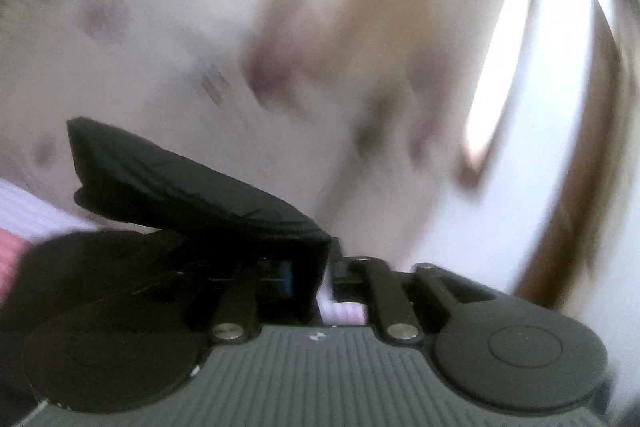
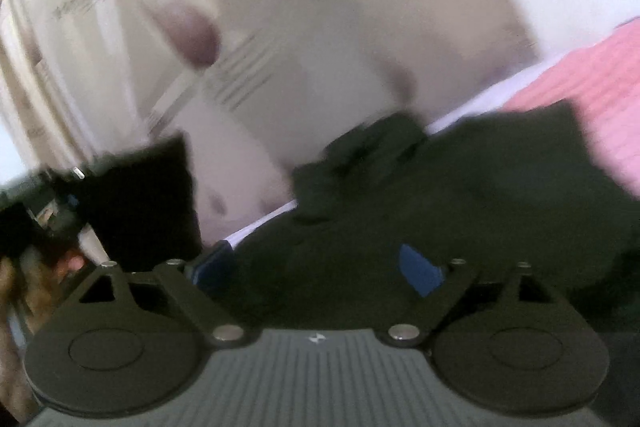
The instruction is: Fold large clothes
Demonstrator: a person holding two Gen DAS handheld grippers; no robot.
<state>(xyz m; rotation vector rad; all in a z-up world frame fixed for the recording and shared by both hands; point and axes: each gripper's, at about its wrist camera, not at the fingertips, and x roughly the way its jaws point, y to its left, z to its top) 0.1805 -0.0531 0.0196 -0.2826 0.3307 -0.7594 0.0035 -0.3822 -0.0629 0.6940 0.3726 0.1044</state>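
Observation:
A black garment (image 1: 192,199) is the thing being folded. In the left wrist view a stiff fold of it sticks up and left over my left gripper (image 1: 308,279), whose jaws are close together with the cloth pinched between them. In the right wrist view the black garment (image 2: 460,211) lies bunched over my right gripper (image 2: 320,267), covering the fingertips; the blue pads (image 2: 420,269) stand apart with cloth lying between them. Both views are blurred by motion.
A pink and white striped cover (image 2: 592,79) lies under the garment and shows at the left edge of the left wrist view (image 1: 24,219). A pale patterned cloth or curtain (image 1: 280,27) fills the background. Dark objects (image 2: 132,203) stand at the left.

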